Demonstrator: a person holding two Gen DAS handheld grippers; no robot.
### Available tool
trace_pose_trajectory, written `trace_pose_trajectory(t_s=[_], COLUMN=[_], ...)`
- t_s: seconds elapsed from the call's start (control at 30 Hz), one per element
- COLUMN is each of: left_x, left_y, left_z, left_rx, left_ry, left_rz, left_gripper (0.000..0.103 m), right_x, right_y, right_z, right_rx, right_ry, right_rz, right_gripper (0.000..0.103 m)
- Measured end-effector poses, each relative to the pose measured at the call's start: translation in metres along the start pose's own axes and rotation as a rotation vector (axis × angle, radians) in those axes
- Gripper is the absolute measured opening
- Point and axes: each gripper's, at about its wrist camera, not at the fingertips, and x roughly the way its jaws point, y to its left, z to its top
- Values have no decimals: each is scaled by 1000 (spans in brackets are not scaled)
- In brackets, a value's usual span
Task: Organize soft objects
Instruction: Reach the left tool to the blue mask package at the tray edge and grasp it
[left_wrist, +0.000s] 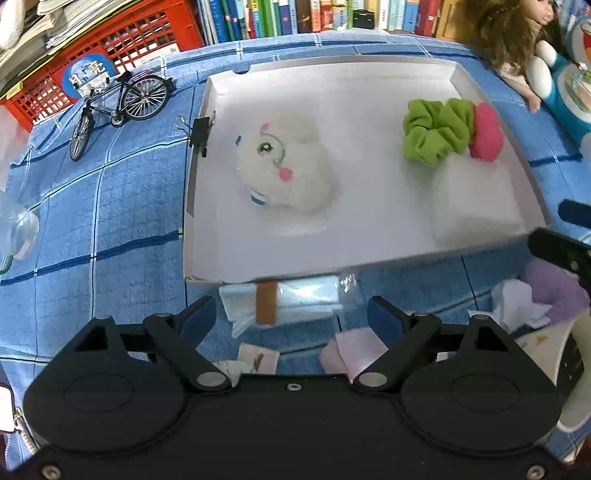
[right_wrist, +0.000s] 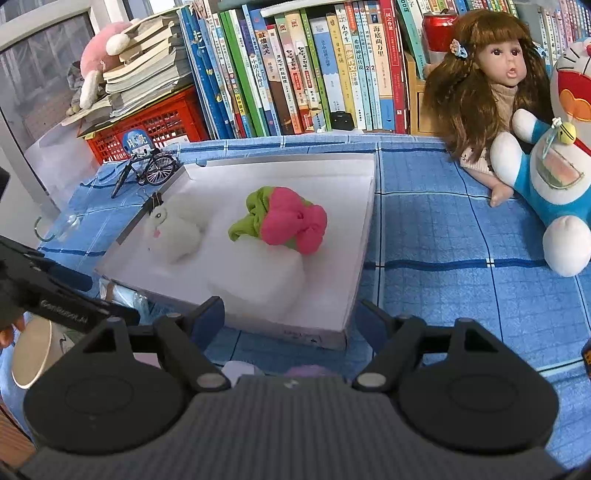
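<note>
A white tray (left_wrist: 199, 206) lies on the blue checked cloth. In it are a white plush (left_wrist: 284, 166) with a stitched face, a green scrunchie (left_wrist: 436, 133), a pink scrunchie (left_wrist: 487, 133) and a white foam block (left_wrist: 476, 206). My left gripper (left_wrist: 291, 310) hangs open just before the tray's near edge, over a clear packet (left_wrist: 295, 295), gripping nothing. The right wrist view shows the same tray (right_wrist: 364, 236), plush (right_wrist: 173, 232), pink scrunchie (right_wrist: 295, 225) and block (right_wrist: 258, 280). My right gripper (right_wrist: 290, 314) is open and empty at the tray's near corner. A purple soft piece (left_wrist: 554, 291) lies beside white tissue (left_wrist: 517, 302).
A model bicycle (left_wrist: 118, 107) and a red crate (left_wrist: 110, 44) stand left of the tray, and a binder clip (left_wrist: 201, 131) sits on its left wall. A doll (right_wrist: 491, 88) and a blue plush (right_wrist: 546, 177) lean at the right. Books line the back. A paper cup (right_wrist: 33, 354) is near left.
</note>
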Motion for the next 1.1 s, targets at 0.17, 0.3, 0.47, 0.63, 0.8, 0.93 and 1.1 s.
trace_pose_trajectory(t_s=[0.17, 0.3, 0.47, 0.63, 0.8, 0.93, 1.1], left_x=[10, 19, 20, 6, -22, -44, -42], left_y=[6, 11, 11, 9, 11, 14, 20], left_z=[8, 10, 5, 0, -5, 0, 20], left_rx=[-54, -112, -111, -86, -76, -79, -116], left_ry=[3, 22, 8, -3, -57, -146, -241], left_rz=[-15, -38, -69, -108, -159, -182, -163], left_gripper=[88, 84, 79, 75, 74, 74, 75], right_x=[0, 1, 0, 0, -2, -3, -4], right_y=[0, 1, 2, 2, 6, 10, 14], right_z=[1, 0, -1, 0, 1, 3, 4], right_rx=[5, 3, 5, 8, 3, 3, 0], right_ry=[-3, -1, -2, -3, -10, -17, -20], right_rz=[5, 7, 6, 1, 2, 4, 9], right_gripper=[86, 86, 86, 86, 86, 86, 86])
